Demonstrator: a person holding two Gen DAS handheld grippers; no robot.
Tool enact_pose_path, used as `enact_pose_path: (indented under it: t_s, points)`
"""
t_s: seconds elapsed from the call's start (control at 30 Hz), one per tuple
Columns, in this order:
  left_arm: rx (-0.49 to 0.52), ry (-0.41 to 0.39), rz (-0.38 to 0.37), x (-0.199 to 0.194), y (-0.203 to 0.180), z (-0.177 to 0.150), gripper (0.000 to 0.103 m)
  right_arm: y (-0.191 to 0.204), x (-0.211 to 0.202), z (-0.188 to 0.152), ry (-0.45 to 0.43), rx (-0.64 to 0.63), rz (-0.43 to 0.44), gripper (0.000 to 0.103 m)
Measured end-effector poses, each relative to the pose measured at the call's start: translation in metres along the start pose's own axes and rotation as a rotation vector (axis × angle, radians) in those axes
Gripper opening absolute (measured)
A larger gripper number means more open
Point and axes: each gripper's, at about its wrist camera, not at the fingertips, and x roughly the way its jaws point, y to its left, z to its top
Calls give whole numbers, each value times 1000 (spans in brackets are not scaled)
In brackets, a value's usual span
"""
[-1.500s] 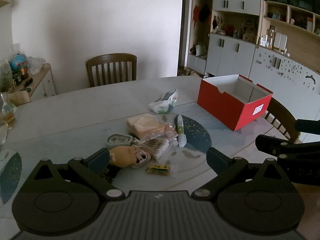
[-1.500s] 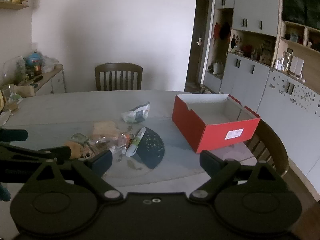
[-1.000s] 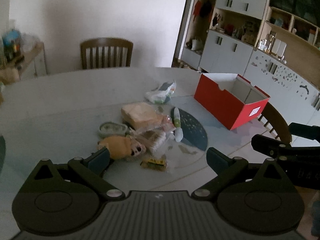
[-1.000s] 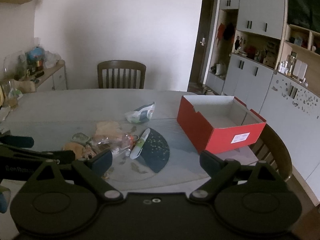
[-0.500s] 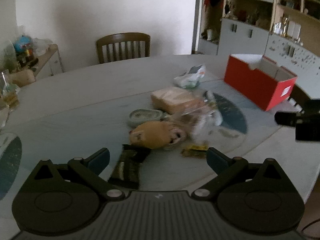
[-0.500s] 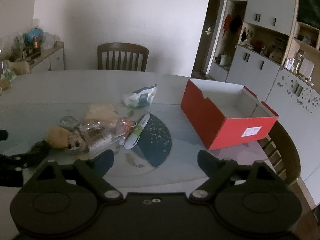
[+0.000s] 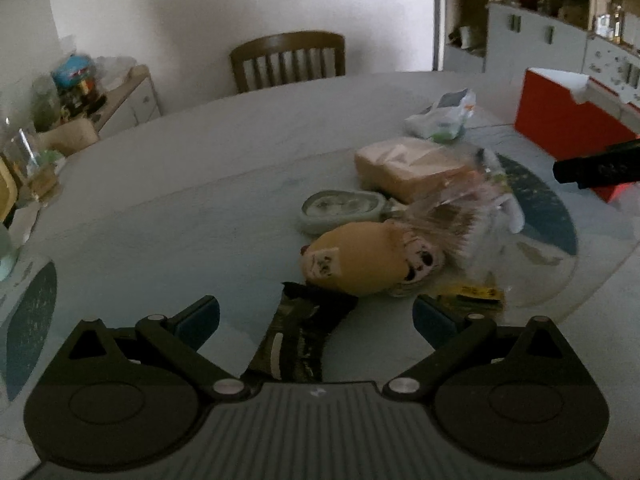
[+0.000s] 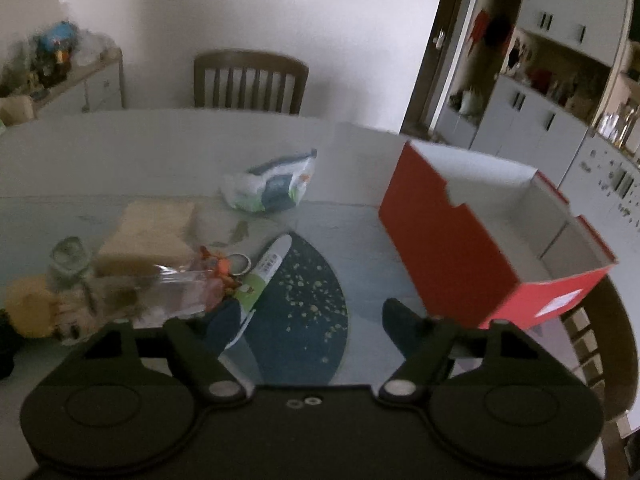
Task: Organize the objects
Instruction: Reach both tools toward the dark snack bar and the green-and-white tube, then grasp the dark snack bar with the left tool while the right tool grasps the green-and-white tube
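A pile of small items lies on the table. My left gripper [image 7: 316, 316] is open, with a black packet [image 7: 296, 340] lying between its fingers; just beyond are a yellow plush doll [image 7: 360, 264], a grey-green round case [image 7: 340, 208], a tan wrapped block [image 7: 408, 168] and a clear bag of cotton swabs [image 7: 460, 220]. My right gripper [image 8: 308, 320] is open above a dark blue placemat [image 8: 308, 292], its left finger by a green-white tube [image 8: 260, 276]. An open, empty red box [image 8: 460, 248] stands to the right. A white-green pouch [image 8: 272, 188] lies farther back.
A wooden chair [image 7: 288, 60] stands at the table's far side and another chair [image 8: 600, 360] at the right behind the box. A side cabinet [image 7: 120, 96] with clutter is at the left. Cupboards [image 8: 540, 92] line the right wall. A small yellow packet [image 7: 476, 292] lies by the doll.
Both grippers have moved forward and down toward the pile. The left one swung left and now has the black packet between its fingers; the right one closed in on the tube and placemat.
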Motion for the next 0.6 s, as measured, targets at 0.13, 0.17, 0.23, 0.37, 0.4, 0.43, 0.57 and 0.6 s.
enact_pose_path:
  t_s: [0.13, 0.17, 0.23, 0.37, 0.4, 0.43, 0.57, 0.6]
  points:
    - [-25, 36, 24, 10, 5, -2, 103, 4, 27, 8, 41, 23, 40, 74]
    - [-31, 43, 27, 11, 7, -2, 103, 6, 34, 11, 50, 24, 46, 72]
    - [-43, 64, 40, 16, 9, -4, 103, 10, 46, 16, 63, 28, 59, 69]
    - [-44, 92, 55, 22, 10, -6, 93, 18, 65, 21, 83, 16, 66, 62]
    - [-44, 96, 57, 23, 10, -7, 92, 18, 69, 22, 92, 21, 65, 58]
    - [-47, 100, 58, 24, 10, -7, 90, 17, 73, 22, 104, 30, 65, 56]
    - [-66, 127, 45, 28, 12, -6, 71, 11, 84, 22, 145, 84, 104, 49]
    - [-64, 134, 40, 29, 12, -6, 69, 10, 87, 21, 161, 96, 115, 45]
